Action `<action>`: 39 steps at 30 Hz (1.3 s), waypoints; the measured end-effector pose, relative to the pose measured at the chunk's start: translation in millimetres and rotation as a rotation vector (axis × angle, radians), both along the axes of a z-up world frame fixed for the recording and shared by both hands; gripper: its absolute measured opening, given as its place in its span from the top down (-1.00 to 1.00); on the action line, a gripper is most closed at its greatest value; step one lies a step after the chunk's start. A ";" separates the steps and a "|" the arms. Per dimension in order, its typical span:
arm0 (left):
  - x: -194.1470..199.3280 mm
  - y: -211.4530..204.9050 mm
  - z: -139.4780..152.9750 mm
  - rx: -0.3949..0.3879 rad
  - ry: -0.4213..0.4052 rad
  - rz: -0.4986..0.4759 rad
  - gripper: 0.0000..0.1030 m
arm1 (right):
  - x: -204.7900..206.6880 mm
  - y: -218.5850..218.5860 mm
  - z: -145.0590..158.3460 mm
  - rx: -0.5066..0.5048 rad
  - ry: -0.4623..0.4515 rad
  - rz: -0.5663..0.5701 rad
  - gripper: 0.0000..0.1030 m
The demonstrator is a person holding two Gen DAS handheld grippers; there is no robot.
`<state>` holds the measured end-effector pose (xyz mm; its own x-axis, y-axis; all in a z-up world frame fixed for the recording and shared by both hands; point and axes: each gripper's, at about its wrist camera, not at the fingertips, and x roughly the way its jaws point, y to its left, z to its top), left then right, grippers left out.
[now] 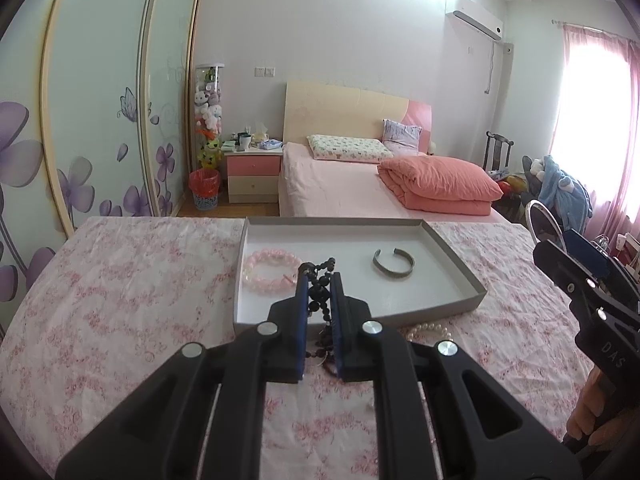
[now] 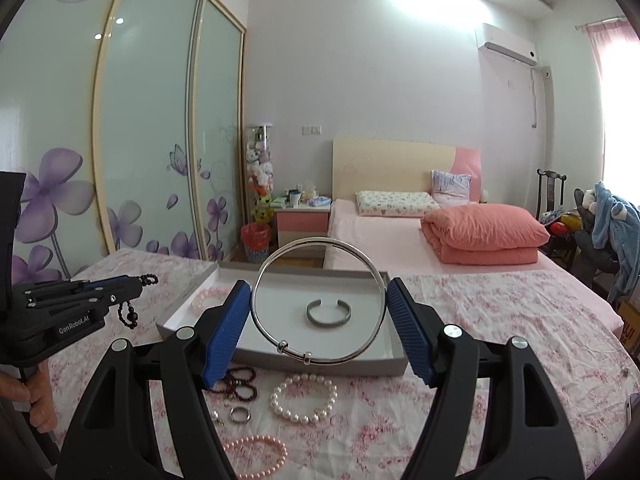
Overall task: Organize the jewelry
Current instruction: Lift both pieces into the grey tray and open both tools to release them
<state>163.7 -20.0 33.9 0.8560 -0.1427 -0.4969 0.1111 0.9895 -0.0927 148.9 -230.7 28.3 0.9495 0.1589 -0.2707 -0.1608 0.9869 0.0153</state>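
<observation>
My left gripper point(image 1: 319, 280) is shut on a black bead bracelet point(image 1: 320, 296), held above the near edge of the grey tray point(image 1: 460, 264); it also shows in the right wrist view point(image 2: 140, 282). My right gripper point(image 2: 319, 292) is shut on a large silver bangle point(image 2: 260, 320), held upright in front of the tray point(image 2: 192, 304). In the tray lie a pink crystal bracelet point(image 1: 272, 270) and a grey cuff bracelet point(image 1: 393, 264), the cuff also showing in the right wrist view point(image 2: 329, 313).
On the floral cloth point(image 2: 500, 320) before the tray lie a white pearl bracelet point(image 2: 303, 398), a dark red bead bracelet point(image 2: 240, 382), a silver ring point(image 2: 239, 415) and a pink bead bracelet point(image 2: 256, 456). A bed point(image 1: 340, 184) stands behind.
</observation>
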 end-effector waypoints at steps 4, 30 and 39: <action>9.3 -1.9 2.8 0.007 -0.008 0.006 0.78 | 8.3 1.8 2.8 0.006 -0.018 -0.011 -0.36; 139.9 -6.0 -43.4 -0.004 0.154 0.015 0.78 | 151.1 1.6 -61.7 0.027 0.266 -0.042 -0.36; 162.2 -3.8 -66.0 -0.024 0.217 0.022 0.78 | 169.5 11.6 -85.5 0.009 0.379 -0.025 -0.37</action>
